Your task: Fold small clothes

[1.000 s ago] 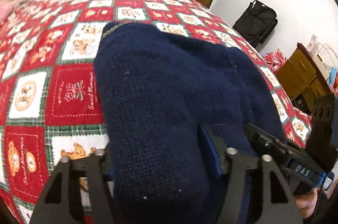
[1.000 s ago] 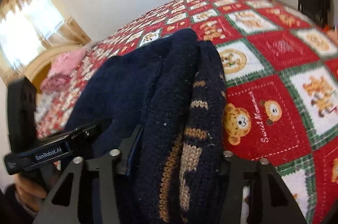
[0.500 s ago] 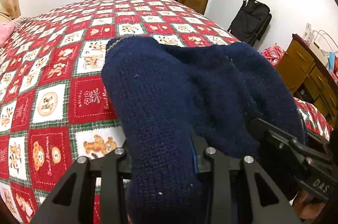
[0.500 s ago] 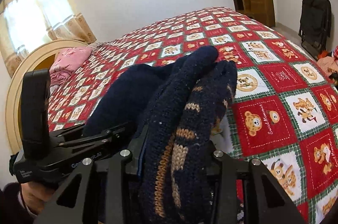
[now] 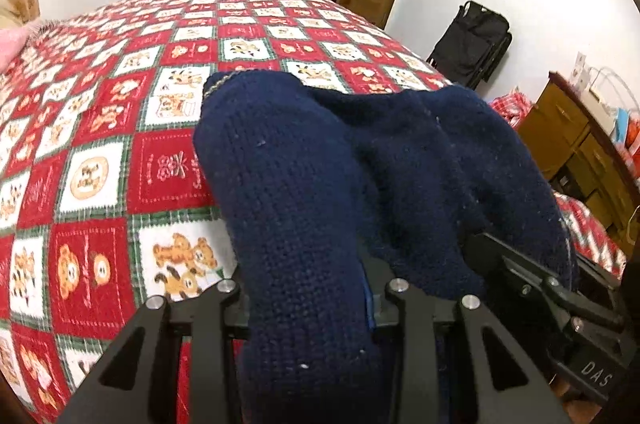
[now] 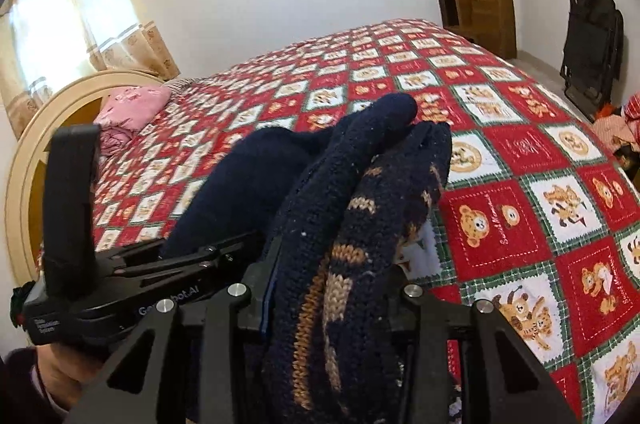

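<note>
Both grippers clamped on one navy knit sweater [image 5: 320, 208], lifted at its near end and draped away over the red teddy-bear quilt [image 5: 100, 160]. Left gripper [image 5: 308, 304] shut on a thick plain-navy fold, jaws pressed in from either side with knit bulging between and above them; right gripper [image 6: 332, 298] likewise shut on a bunched edge carrying a tan and cream pattern band. Sweater's long axis running straight away from both sets of jaws, near to far, so the free bulk lies ahead, not beside. Far end appearing to rest on the quilt around the middle of the bed, a ribbed hem corner [image 5: 224, 80] showing at the far left in the left wrist view; exact contact line hidden by the bulging knit. Grippers side by side and close, each one's black body visible in the other's camera, the right at the right edge of the left view, the left at the left edge of the right view; neither clearly nearer the far end. Probable stage: a fold edge held at two neighbouring points, ready to be carried forward along that axis and laid over the far part. Key demand, as a judgement: equal travel of both grips, otherwise a skewed fold; thick soft knit likely to slump and spring back. Pink pillow [image 6: 132, 104] by the cream headboard [image 6: 48, 128] far left, well apart from the garment.
</note>
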Demonstrator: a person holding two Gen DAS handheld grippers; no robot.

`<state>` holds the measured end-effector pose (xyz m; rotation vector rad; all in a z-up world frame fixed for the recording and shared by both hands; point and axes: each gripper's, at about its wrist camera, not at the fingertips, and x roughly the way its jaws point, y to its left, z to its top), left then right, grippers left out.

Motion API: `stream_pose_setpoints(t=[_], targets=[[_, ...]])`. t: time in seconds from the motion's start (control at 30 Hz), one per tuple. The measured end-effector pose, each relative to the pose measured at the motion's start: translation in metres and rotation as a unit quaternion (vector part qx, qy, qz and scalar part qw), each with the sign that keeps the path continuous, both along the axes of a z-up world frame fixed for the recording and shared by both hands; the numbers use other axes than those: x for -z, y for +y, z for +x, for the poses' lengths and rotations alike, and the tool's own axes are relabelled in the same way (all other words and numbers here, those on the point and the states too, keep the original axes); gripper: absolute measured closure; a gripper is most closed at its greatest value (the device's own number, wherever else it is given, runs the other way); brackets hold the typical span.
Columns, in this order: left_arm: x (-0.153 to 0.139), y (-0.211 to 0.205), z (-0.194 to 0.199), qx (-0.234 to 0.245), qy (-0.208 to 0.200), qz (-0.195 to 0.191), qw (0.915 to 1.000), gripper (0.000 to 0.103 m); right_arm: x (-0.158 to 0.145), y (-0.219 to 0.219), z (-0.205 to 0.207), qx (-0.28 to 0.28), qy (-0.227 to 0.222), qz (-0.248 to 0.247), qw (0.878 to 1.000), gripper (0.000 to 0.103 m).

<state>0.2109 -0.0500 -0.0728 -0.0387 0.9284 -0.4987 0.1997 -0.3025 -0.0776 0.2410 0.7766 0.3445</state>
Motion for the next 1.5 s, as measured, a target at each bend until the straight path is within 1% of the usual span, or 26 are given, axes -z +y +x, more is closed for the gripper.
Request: stream_pose_setpoints(t=[0.17, 0.33, 0.5, 0.63, 0.7, 0.87, 0.93, 1.07, 1.2, 1.3, 1.4, 1.43, 1.5], targets=[[-0.009, 0.024, -0.011, -0.017, -0.001, -0.023, 0.9996, 0.066, -0.014, 0.022, -0.007, -0.027, -0.012, 0.014, 0.999, 0.065], [-0.021, 0.055, -0.020, -0.046, -0.018, -0.016, 0.9986, 0.066, -0.019, 0.052, -0.013, -0.062, -0.022, 0.030, 0.997, 0.065], [-0.026, 0.100, -0.023, -0.090, -0.029, -0.009, 0.9955, 0.066, -0.019, 0.095, -0.015, -0.104, -0.027, 0.044, 0.993, 0.065], [-0.028, 0.135, -0.024, -0.126, -0.032, 0.006, 0.9915, 0.066, -0.018, 0.138, -0.011, -0.140, -0.025, 0.056, 0.988, 0.065], [-0.029, 0.156, -0.026, -0.147, -0.034, 0.020, 0.9883, 0.066, -0.017, 0.160, -0.009, -0.159, -0.026, 0.063, 0.985, 0.065], [-0.028, 0.198, -0.016, -0.195, -0.031, 0.036, 0.9797, 0.066, -0.015, 0.213, 0.001, -0.200, -0.031, 0.091, 0.975, 0.067], [-0.029, 0.210, -0.011, -0.205, -0.032, 0.047, 0.9772, 0.066, -0.013, 0.226, 0.006, -0.209, -0.034, 0.100, 0.972, 0.067], [-0.032, 0.228, 0.008, -0.217, -0.048, 0.075, 0.9722, 0.066, -0.001, 0.252, 0.028, -0.207, -0.035, 0.125, 0.970, 0.067], [-0.021, 0.235, 0.031, -0.228, -0.054, 0.102, 0.9669, 0.066, 0.019, 0.274, 0.050, -0.197, -0.028, 0.121, 0.972, 0.068], [-0.003, 0.235, 0.048, -0.231, -0.040, 0.117, 0.9649, 0.066, 0.036, 0.282, 0.067, -0.187, -0.010, 0.105, 0.977, 0.068], [0.010, 0.239, 0.055, -0.234, -0.026, 0.120, 0.9645, 0.066, 0.047, 0.279, 0.079, -0.179, 0.000, 0.098, 0.979, 0.068], [0.012, 0.243, 0.057, -0.237, -0.024, 0.120, 0.9639, 0.066, 0.050, 0.279, 0.082, -0.178, 0.004, 0.091, 0.980, 0.068], [0.014, 0.245, 0.057, -0.240, -0.018, 0.114, 0.9639, 0.066, 0.059, 0.283, 0.087, -0.172, 0.021, 0.057, 0.983, 0.068]])
